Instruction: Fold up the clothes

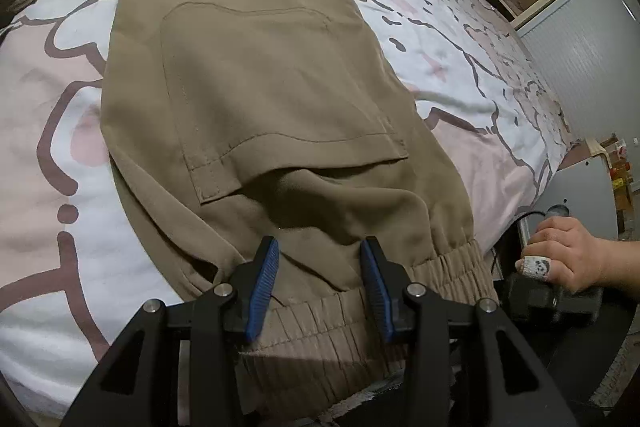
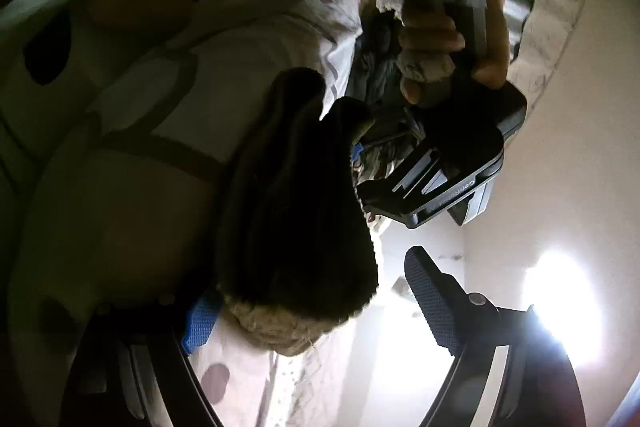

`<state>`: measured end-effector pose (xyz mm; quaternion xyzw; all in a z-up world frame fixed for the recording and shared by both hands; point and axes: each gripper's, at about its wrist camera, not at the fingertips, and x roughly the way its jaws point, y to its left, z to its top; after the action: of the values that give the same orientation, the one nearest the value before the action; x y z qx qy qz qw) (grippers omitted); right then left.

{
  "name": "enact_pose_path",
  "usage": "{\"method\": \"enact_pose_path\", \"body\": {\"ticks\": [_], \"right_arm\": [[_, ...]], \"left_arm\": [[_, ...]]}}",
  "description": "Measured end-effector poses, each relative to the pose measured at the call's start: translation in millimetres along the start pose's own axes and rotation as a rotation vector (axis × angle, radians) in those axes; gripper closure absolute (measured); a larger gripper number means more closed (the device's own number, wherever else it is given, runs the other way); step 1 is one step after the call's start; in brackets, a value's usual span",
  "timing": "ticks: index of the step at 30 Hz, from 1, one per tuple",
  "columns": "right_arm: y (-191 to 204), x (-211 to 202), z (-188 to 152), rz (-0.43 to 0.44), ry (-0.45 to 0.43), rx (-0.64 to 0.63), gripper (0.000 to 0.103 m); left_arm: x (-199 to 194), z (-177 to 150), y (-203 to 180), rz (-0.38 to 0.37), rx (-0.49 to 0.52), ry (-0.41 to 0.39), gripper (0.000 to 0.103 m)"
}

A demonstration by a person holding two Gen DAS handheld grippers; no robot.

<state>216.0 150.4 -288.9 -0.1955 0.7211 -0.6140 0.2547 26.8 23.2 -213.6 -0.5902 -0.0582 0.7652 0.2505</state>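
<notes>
Two ribbed blue fingers [image 1: 266, 283] — gathered khaki cuff [image 1: 320, 319] between.

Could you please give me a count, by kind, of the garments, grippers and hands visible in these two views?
Khaki trousers: 1
Grippers: 2, the left gripper and the right gripper
Hands: 2, the right hand and the left hand
Total: 5
</notes>
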Motion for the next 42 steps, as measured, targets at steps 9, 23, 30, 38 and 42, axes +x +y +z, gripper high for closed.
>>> {"method": "enact_pose_path", "body": {"ticks": [9, 23, 30, 38, 42], "right_arm": [[-67, 39, 9, 0.333, 0.190, 0.275, 0.062], [-147, 98, -6, 0.517, 0.288, 0.581, 0.066], [-140, 102, -9, 0.550, 0.308, 0.611, 0.066], [-119, 95, -16, 0.564, 0.313, 0.631, 0.066], [-111, 85, -13, 0.546, 0.292, 0.577, 0.066]], "left_arm": [[-75, -2, -31, 0.224, 0.384, -0.240, 0.031], [-55, -137, -59, 0.505, 1.289, -0.372, 0.023], [-16, -137, -51, 0.673, 1.366, -0.462, 0.016], [0, -119, -50, 0.811, 1.356, -0.578, 0.004], [-1, -96, -41, 0.779, 1.331, -0.513, 0.004]]}}
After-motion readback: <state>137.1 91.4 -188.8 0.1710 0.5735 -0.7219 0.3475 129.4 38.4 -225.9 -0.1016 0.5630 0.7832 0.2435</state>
